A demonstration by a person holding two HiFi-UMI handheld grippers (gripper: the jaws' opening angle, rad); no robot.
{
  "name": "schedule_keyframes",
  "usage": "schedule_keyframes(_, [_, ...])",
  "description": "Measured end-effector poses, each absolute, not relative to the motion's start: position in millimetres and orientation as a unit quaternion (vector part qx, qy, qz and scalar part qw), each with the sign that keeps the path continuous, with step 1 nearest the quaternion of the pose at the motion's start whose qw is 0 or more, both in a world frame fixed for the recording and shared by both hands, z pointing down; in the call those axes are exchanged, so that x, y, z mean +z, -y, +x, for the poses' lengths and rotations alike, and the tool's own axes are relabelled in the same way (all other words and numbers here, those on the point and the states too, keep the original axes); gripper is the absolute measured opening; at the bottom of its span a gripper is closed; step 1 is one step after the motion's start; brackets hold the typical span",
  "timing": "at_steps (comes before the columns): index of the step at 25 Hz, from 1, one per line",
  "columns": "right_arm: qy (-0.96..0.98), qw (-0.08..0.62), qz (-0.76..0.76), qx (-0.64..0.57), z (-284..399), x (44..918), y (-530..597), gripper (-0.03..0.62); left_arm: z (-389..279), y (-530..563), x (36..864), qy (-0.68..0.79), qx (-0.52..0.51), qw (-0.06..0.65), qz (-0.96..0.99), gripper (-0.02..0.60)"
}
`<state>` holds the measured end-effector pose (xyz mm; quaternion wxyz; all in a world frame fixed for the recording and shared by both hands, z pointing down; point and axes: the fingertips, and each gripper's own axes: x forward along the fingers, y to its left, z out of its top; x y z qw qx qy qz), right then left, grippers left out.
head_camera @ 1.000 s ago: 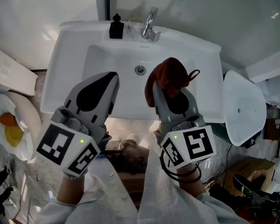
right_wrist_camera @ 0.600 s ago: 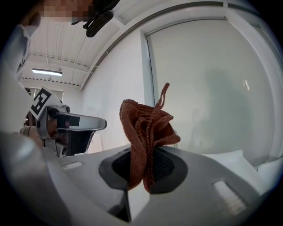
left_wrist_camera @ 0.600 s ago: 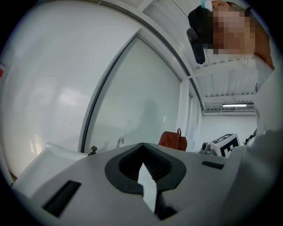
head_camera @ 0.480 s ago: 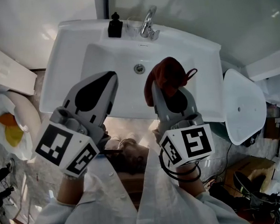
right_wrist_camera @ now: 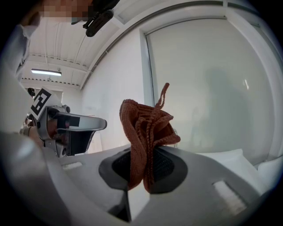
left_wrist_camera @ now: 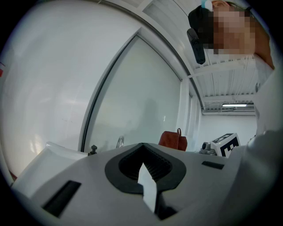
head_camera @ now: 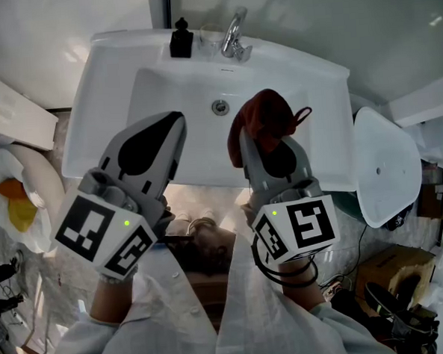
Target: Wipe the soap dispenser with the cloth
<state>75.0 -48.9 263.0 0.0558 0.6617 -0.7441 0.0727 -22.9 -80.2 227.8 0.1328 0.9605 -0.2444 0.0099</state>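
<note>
The right tongs (head_camera: 268, 149) are clamped on the bunched red cloth (head_camera: 266, 116). The left tongs (head_camera: 175, 124) are together and empty. The dispenser (head_camera: 181, 42) stands upright on the far rim of the sink (head_camera: 90, 106), far-left of the cloth. It is almost straight beyond the nearer left tongs.

I record the soap dispenser (head_camera: 181, 42) as a small black bottle with a pump top. It stands upright on the back ledge of the sink (head_camera: 103, 75), just left of the tap (head_camera: 234, 38). It is too small in view for me to judge its surface condition. The cloth (right_wrist_camera: 148, 132) is rust-red knit, bunched, with a loose loop. It is clamped in the right gripper (right_wrist_camera: 142, 172) above the basin, well apart from the dispenser.
</note>
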Motion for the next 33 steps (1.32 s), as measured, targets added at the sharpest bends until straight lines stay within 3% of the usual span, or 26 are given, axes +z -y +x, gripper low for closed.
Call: schedule_keyframes(33, [0.745,0.069,0.658,0.083,72.3,272.3,63.5,0.055,-25.4,94.7,233.4,0.247,0.013,0.139,0.959,0.005])
